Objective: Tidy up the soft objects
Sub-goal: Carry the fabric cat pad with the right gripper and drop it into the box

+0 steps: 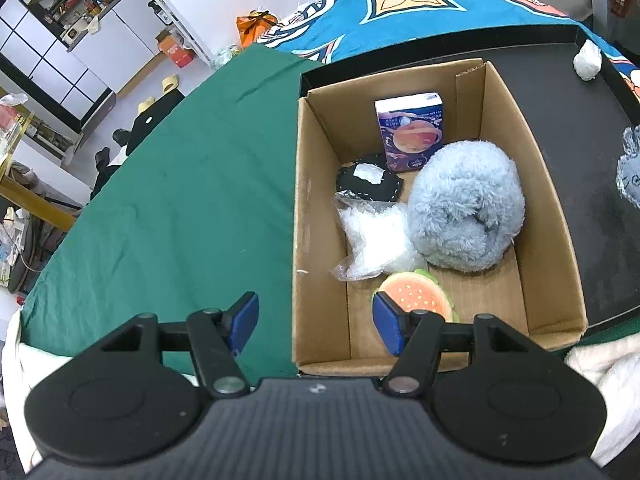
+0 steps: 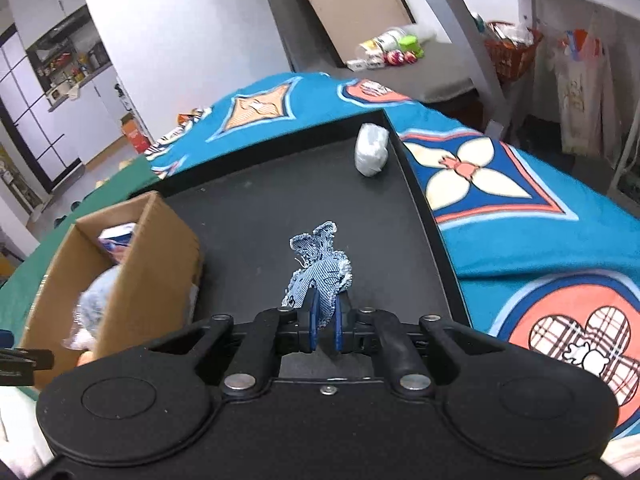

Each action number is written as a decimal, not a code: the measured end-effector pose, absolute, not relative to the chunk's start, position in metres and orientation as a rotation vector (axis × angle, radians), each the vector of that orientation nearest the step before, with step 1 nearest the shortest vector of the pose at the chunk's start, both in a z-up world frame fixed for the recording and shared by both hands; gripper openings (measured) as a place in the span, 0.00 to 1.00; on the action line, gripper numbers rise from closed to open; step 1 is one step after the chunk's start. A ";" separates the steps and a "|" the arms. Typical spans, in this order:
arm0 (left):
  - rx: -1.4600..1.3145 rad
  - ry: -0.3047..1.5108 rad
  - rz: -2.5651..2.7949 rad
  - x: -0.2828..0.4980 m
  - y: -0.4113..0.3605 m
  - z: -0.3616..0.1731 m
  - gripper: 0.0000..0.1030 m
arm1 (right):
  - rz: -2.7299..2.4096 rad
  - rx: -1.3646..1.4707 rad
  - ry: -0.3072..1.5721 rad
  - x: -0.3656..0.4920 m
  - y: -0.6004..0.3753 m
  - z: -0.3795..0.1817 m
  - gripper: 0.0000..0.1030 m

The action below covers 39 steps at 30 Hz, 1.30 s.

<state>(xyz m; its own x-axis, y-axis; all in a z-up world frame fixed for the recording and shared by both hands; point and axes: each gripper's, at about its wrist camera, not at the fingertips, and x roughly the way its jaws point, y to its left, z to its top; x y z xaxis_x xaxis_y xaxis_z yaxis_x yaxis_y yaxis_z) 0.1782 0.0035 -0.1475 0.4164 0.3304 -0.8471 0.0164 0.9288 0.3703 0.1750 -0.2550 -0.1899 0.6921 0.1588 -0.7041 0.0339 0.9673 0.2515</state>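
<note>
A cardboard box (image 1: pixel 556 248) stands on a black tray (image 1: pixel 576 92). Inside lie a fluffy blue plush (image 1: pixel 466 206), a burger plush (image 1: pixel 416 294), a clear bag of white stuffing (image 1: pixel 376 242), a black pouch (image 1: pixel 368 180) and a purple tissue pack (image 1: pixel 410 132). My left gripper (image 1: pixel 316 326) hangs open over the box's near left wall, nothing between its pads. My right gripper (image 2: pixel 325 326) is shut on a frayed denim plush (image 2: pixel 318 268), lifted above the tray (image 2: pixel 248 216) right of the box (image 2: pixel 156 264). The denim plush (image 1: pixel 629 168) also shows at the left view's right edge.
A white wrapped bundle (image 2: pixel 372 150) lies at the tray's far right corner (image 1: pixel 587 60). Green cloth (image 1: pixel 180 200) covers the table left of the box; a blue patterned blanket (image 2: pixel 540 216) lies beyond and right. Shelves and floor clutter fill the background.
</note>
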 end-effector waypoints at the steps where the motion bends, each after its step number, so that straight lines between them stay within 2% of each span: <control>1: 0.341 1.127 0.199 0.177 0.005 -0.147 0.60 | 0.076 0.250 0.799 0.174 -0.254 -0.187 0.08; 24: 0.155 1.114 0.166 0.167 0.043 -0.153 0.59 | 0.244 0.133 0.719 0.168 -0.177 -0.127 0.08; 29: 0.116 1.105 0.136 0.165 0.047 -0.155 0.56 | 0.282 0.150 0.732 0.162 -0.159 -0.119 0.08; 31: 0.099 1.095 0.123 0.164 0.049 -0.155 0.53 | 0.289 0.143 0.740 0.160 -0.152 -0.120 0.08; 34: 0.060 1.084 0.105 0.162 0.053 -0.156 0.43 | 0.298 0.127 0.754 0.158 -0.142 -0.122 0.08; 39: 0.020 1.078 0.084 0.162 0.060 -0.157 0.21 | 0.323 0.091 0.771 0.151 -0.125 -0.122 0.09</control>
<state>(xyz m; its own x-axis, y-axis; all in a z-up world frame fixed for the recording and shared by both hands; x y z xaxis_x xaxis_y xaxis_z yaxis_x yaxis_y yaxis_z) 0.1616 0.0596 -0.1568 0.4702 0.0786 -0.8791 -0.0593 0.9966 0.0574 0.1509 -0.1248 -0.1222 0.6705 0.3191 -0.6698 -0.2532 0.9470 0.1978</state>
